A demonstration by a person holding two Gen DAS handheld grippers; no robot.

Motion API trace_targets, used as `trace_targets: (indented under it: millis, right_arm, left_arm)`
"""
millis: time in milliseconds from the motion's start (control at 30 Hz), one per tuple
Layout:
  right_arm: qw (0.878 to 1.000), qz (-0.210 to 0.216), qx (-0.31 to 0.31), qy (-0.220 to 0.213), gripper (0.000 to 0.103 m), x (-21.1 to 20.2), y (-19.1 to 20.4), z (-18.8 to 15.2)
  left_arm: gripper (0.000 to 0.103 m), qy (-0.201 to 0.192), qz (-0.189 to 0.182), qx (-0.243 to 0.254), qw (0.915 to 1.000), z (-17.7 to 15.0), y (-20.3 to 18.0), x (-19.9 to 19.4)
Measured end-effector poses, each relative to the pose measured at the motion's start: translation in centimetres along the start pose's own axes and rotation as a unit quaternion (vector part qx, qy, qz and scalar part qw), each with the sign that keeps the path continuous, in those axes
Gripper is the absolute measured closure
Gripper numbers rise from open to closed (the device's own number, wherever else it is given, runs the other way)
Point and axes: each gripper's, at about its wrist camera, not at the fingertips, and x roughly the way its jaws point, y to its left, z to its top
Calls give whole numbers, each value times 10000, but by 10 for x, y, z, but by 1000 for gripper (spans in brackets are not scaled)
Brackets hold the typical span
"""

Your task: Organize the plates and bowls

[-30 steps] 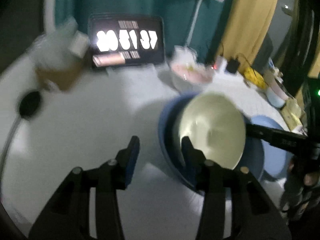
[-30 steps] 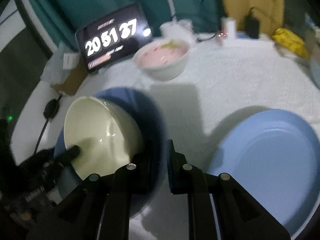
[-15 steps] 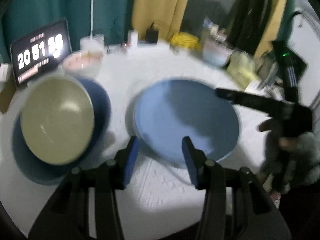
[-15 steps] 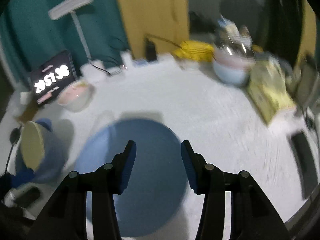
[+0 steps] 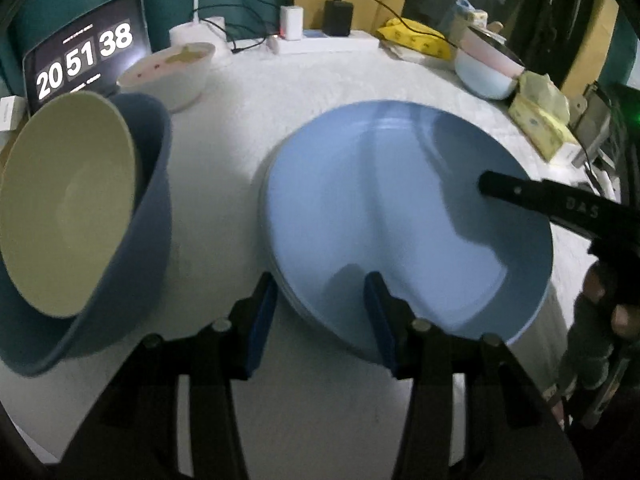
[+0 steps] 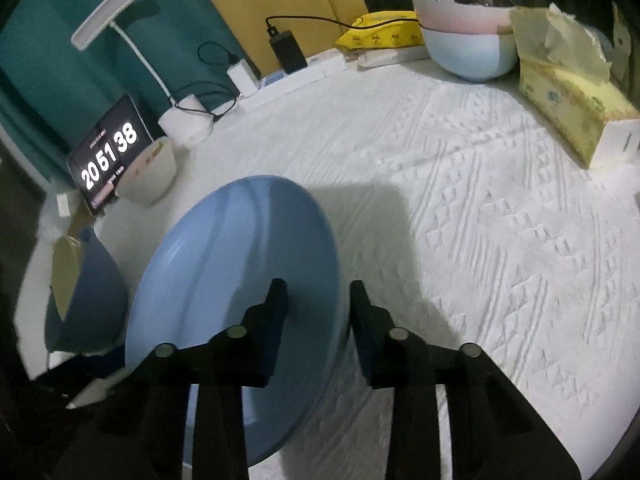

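Note:
A big light-blue plate [image 5: 400,208] lies on the white tablecloth. My left gripper [image 5: 322,308] is open and straddles the plate's near-left rim, one finger outside, one over the plate. My right gripper [image 6: 318,304] straddles the opposite rim of the same plate [image 6: 224,272]; its jaws are closing, with a gap still showing at the pads. One of its fingers [image 5: 520,194] reaches over the plate in the left wrist view. At the left, a cream bowl [image 5: 68,208] leans tilted inside a dark-blue bowl [image 5: 154,200].
A tablet clock [image 5: 84,56] and a white bowl with food [image 5: 172,76] stand at the back left. A power strip [image 5: 328,42], a yellow pack [image 5: 416,36], a pink-and-blue bowl stack [image 6: 468,40] and a tissue pack [image 6: 568,92] line the back and right. A desk lamp [image 6: 108,12] rises behind.
Both grippers left the nested bowls and swung right to the light-blue plate. The right jaws, nearly together a second ago, spread wide and have since narrowed around the plate's rim.

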Motion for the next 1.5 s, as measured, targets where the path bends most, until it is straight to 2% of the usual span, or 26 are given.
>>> trace_targets:
  millis: [33, 67, 300, 567, 633, 833, 967, 1100, 1300, 1500]
  right_arm:
    - [10000, -44, -25, -58, 80, -1, -3, 3]
    - [10000, -64, -49, -50, 82, -2, -7, 6]
    - [9995, -284, 13, -121, 82, 7, -27, 31]
    - [9963, -812, 146, -245, 82, 9, -56, 61]
    - [9947, -970, 98, -339, 81, 2, -54, 64]
    - [9917, -1074, 0, -704, 81, -28, -30, 65]
    - [9915, -995, -185, -813, 80, -40, 2, 57]
    - [9940, -665, -447, -741, 80, -40, 45, 42]
    - [9964, -125, -736, -407, 75, -19, 105, 17]
    - [9943, 228, -1033, -120, 75, 5, 154, -3]
  left_arm:
    - [56, -12, -33, -41, 10000, 3, -1, 1]
    - [56, -5, -55, -47, 10000, 4, -2, 3]
    - [56, -42, -173, 95, 9998, 37, -26, 27]
    - [54, -16, -426, 307, 9986, 72, -46, 50]
    - [54, -66, -481, 304, 9984, 72, -43, 44]
    - [52, -473, -516, 378, 9968, 66, -25, 0]
    - [51, -836, -589, 341, 9942, 57, -3, -42]
    - [50, -1063, -495, 240, 9928, 47, 28, -74]
    - [50, -1458, 124, -51, 9892, 28, 100, -117]
    - [50, -1628, 683, -574, 9826, 13, 174, -133]
